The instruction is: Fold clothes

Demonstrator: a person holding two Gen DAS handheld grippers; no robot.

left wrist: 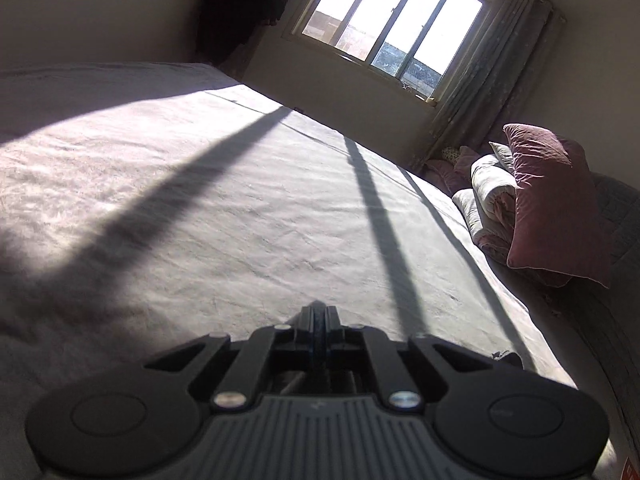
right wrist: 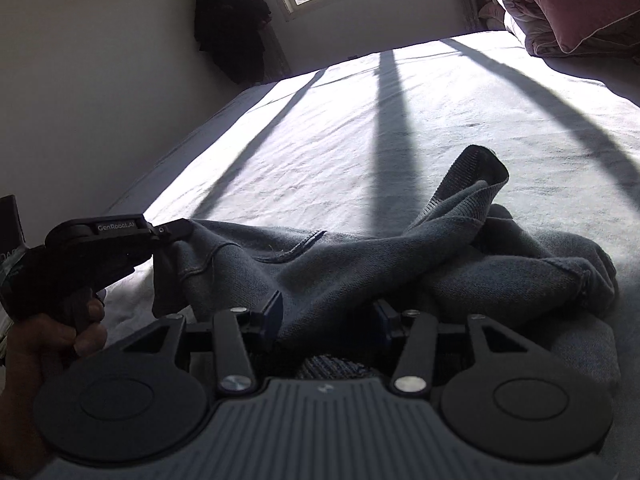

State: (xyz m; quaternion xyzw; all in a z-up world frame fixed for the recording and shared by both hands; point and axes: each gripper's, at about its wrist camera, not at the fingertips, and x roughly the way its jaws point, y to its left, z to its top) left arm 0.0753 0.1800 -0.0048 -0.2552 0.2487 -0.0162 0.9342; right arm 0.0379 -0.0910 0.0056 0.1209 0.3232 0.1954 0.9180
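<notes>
A crumpled grey-blue knit garment (right wrist: 320, 264) lies on the bed in the right wrist view. My right gripper (right wrist: 328, 312) is open, its jaws either side of a fold of the garment. My left gripper (right wrist: 176, 229), held in a hand at the left, is shut on the garment's left edge. In the left wrist view the left gripper (left wrist: 319, 312) has its fingers pressed together over the sheet; the cloth itself is hidden there, apart from a small dark bit (left wrist: 506, 357) at the lower right.
A wide bed with a pale sheet (left wrist: 240, 200) is crossed by window-bar shadows. Pink pillows (left wrist: 556, 204) and folded quilts (left wrist: 490, 196) are stacked at the right end. A window (left wrist: 392, 28), curtain (left wrist: 480, 76) and dark hanging clothes (right wrist: 230, 20) stand beyond.
</notes>
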